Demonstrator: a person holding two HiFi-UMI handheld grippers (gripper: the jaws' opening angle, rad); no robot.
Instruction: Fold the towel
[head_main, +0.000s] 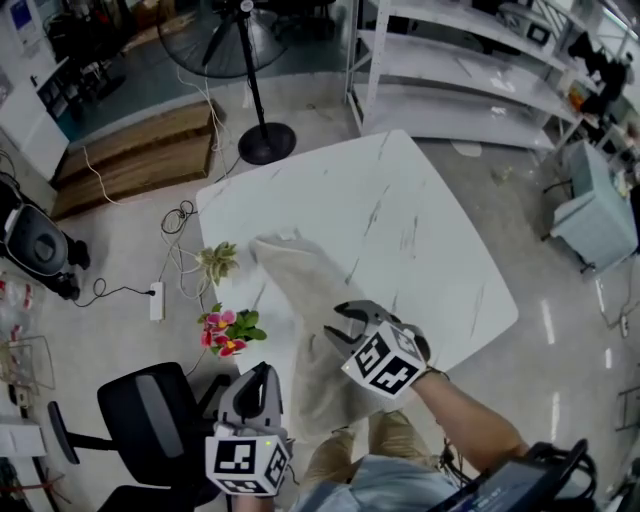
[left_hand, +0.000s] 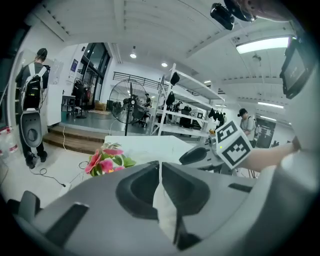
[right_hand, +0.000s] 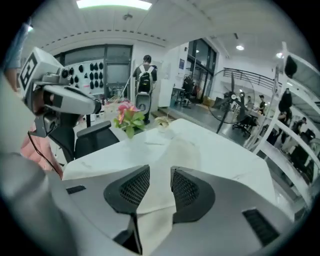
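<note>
The beige, soft towel (head_main: 300, 290) lies as a long rumpled strip across the white, veined table (head_main: 440, 240), reaching its near edge. The left claw (head_main: 260, 380), tilted slightly down, pinches a fold of cloth. The right claw (head_main: 343, 327), pitched steeper, gapes with the towel loose between its ribbed pads (right_hand: 185, 190).

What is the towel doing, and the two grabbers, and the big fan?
towel: unfolded, lying long and rumpled on the table
left gripper: jaws shut, pinching the towel
right gripper: jaws open, towel between them, not pinched
fan: standing upright on the floor
</note>
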